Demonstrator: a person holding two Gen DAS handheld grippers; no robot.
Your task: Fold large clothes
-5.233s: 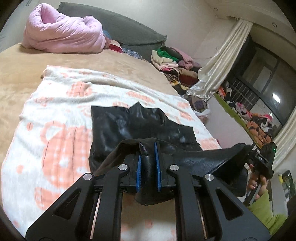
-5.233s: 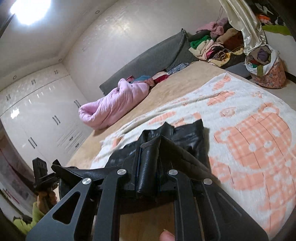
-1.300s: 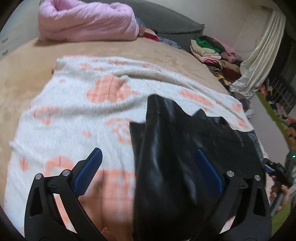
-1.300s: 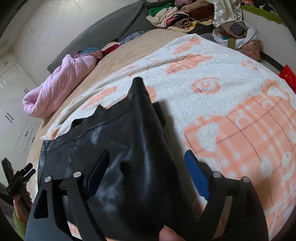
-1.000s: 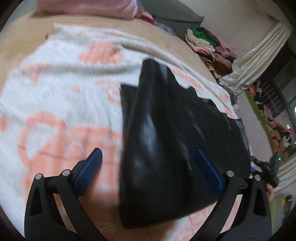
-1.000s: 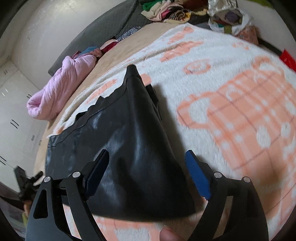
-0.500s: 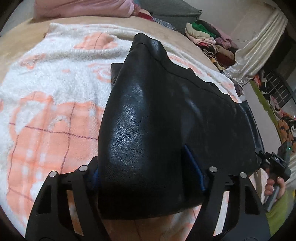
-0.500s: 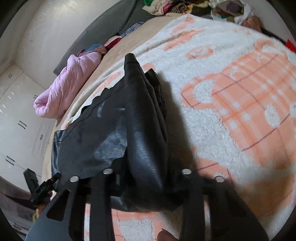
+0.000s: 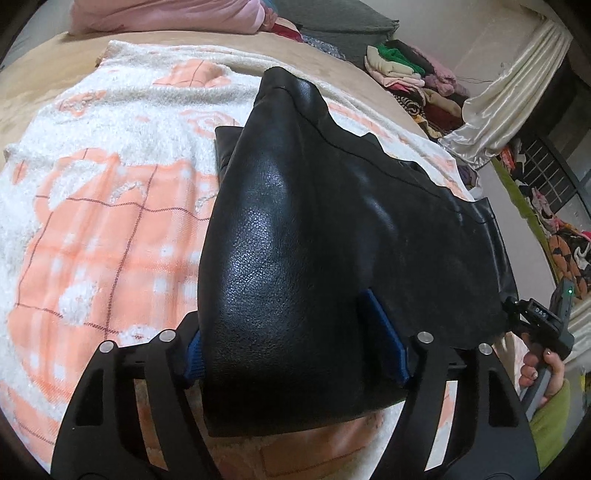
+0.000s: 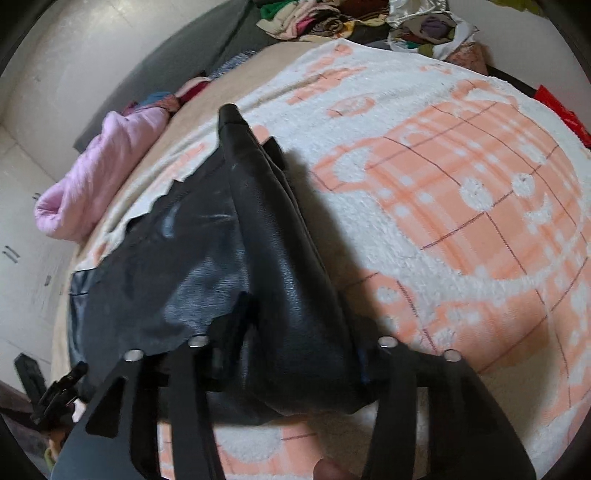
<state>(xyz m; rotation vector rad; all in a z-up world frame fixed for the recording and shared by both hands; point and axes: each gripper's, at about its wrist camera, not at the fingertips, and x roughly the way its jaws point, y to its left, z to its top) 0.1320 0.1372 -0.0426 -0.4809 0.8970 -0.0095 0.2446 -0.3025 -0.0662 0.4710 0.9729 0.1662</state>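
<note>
On the white-and-orange blanket, the black leather garment is bunched up between the pads of both claws, the left gripper and right gripper being seen pressed against its near folds while their jaws are opening.

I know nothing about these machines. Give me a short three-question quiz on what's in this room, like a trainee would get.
1. True or false: the black leather garment lies on the orange-and-white blanket.
2. What colour is the bundled quilt at the far end of the bed? A green, B pink, C blue.
3. Fill in: the pile of clothes sits next to a hanging cream ____.

Key: 1 true; 2 B; 3 curtain.
</note>
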